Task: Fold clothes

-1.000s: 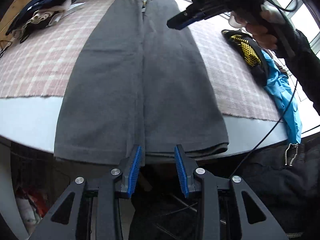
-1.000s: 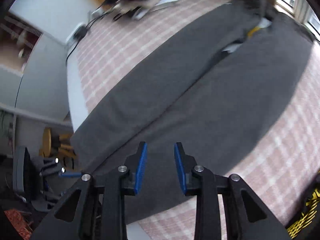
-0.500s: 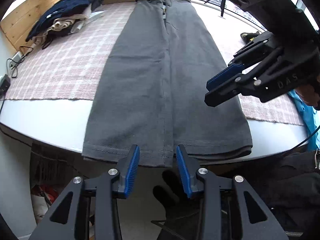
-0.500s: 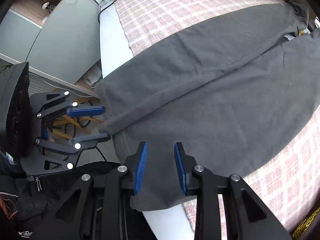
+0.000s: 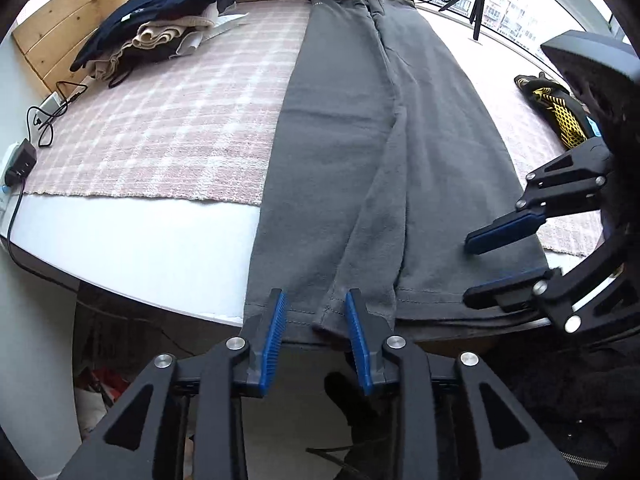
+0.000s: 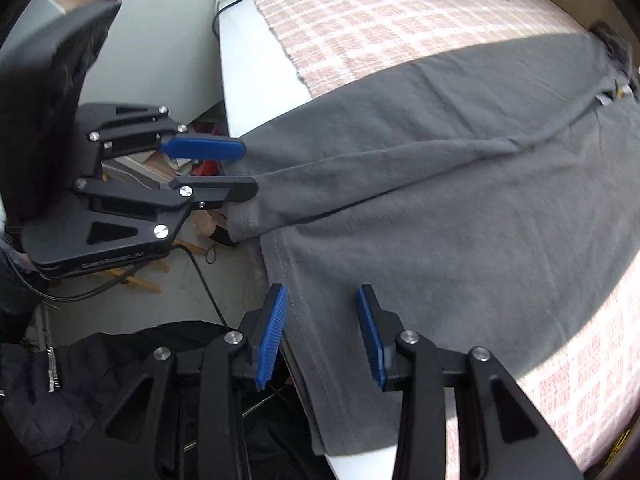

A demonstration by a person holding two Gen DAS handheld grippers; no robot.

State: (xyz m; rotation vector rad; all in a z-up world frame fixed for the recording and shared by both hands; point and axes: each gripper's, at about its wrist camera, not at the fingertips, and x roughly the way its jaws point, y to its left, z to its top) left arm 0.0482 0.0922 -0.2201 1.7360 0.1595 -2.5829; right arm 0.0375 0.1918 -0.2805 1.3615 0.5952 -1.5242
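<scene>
1. The white desk [image 5: 132, 240] carries a pink checked cloth [image 5: 168, 120].
2. Long dark-grey fabric trousers [image 5: 340, 140] lie flat lengthwise, hems overhanging the near edge.
3. A pile of folded clothes [image 5: 160, 32] sits at the far left corner.
4. Left tongs [image 5: 314, 334] are apart, straddling the inner hem.
5. Right tongs [image 6: 322, 334] are apart over the outer hem.

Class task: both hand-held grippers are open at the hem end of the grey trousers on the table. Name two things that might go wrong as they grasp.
1. The left hand-held gripper straddles a raised fold of the grey trousers; it may pinch only one layer.
2. The hem overhangs the table edge, so closing the right hand-held gripper unevenly might drag the legs askew.
</scene>
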